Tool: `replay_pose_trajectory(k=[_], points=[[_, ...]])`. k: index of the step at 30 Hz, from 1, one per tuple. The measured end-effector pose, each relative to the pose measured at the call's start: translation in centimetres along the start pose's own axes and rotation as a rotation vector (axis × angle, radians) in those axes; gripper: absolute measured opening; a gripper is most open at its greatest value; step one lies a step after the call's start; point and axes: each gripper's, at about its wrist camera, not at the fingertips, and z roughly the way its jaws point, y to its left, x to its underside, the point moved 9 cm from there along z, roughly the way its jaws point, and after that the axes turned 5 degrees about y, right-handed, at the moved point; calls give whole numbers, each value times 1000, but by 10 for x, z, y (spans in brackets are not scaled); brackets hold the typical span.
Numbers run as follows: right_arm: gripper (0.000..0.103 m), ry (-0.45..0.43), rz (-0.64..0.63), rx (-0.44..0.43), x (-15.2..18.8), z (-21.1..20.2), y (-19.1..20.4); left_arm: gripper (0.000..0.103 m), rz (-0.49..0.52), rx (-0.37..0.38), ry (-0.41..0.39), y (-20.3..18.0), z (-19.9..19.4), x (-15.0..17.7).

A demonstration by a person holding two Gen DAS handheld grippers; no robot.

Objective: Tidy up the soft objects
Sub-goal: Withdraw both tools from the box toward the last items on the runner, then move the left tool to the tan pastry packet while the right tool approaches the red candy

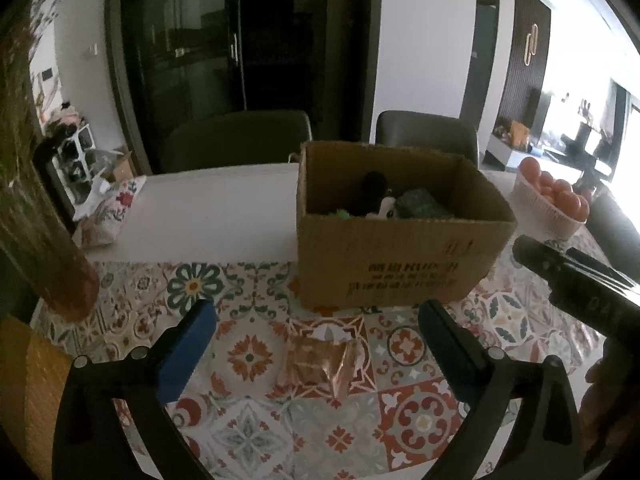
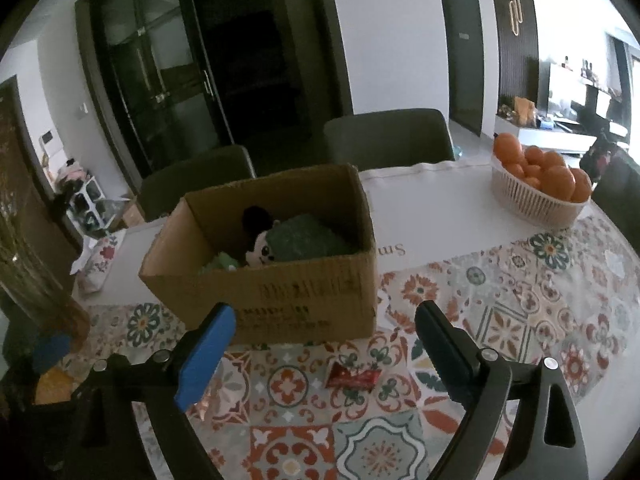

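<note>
A black-and-white panda plush toy point(image 2: 260, 250) lies inside the open brown cardboard box point(image 2: 280, 292), both grippers' jaws apart.

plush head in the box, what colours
Black and white panda plush, clearest in the right wrist view.

white basket of oranges point(image 2: 536, 204) off to my right on the surface point(image 2: 440, 208), patterned tile-print cloth point(image 2: 520, 320), small red wrapper point(image 2: 352, 378), crinkly copper wrapper point(image 1: 320, 364), two dark chairs point(image 2: 388, 136) behind
</note>
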Motion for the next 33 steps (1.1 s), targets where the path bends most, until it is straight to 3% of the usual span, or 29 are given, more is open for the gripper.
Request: replay_pose_trajectory(k=[12,18,23,33], points=[[93,-21,-35,37,36,12,0,103,-1,17,29,6,18,46],[93,19,-8,26,57,30,-4,103,-13,0,38,9,33,60],[93,54,-6,28,69,48,-8,103,25,-40,40,8,45,66],[93,119,5,35,88,81,-18,103,67,-52,73,1,79,78]])
